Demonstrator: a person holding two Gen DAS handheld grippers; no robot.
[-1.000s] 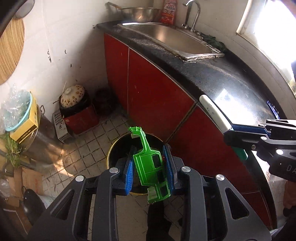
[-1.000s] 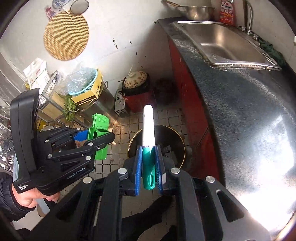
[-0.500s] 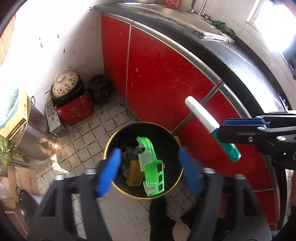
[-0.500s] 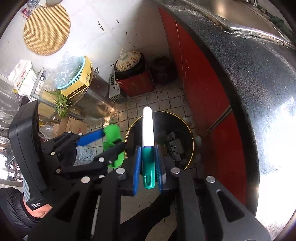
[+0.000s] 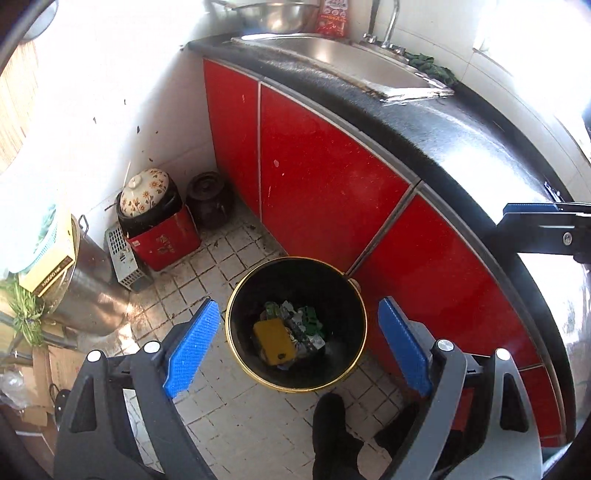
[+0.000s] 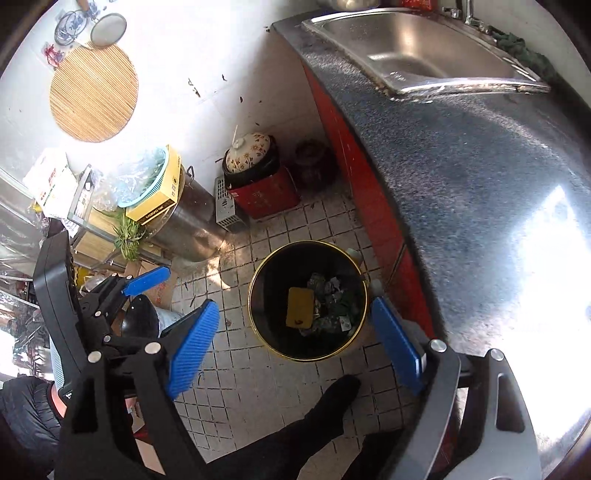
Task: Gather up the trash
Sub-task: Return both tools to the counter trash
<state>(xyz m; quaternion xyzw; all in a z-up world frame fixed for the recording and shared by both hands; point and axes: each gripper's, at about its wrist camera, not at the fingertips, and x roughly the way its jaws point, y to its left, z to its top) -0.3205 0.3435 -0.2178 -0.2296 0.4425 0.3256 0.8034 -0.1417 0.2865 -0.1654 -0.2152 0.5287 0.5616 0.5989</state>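
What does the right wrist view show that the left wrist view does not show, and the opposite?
Only the right wrist view: a round woven mat on the wall and the person's hand on the left gripper. Only the left wrist view: a metal bowl and a red packet behind the sink. Both: the black trash bin with a yellow item inside, and red cabinets.

Left gripper (image 5: 295,345) gapes empty (right gripper (image 6: 293,339) opening, empty).

- A round black trash bin (image 5: 236,332) with a gold rim is standing upright on the tiled floor beside the red cabinets.
- Trash is lying inside: a yellow flat piece (image 5: 274,340) tilting on what seems crumpled green-and-white scraps (image 5: 304,325).
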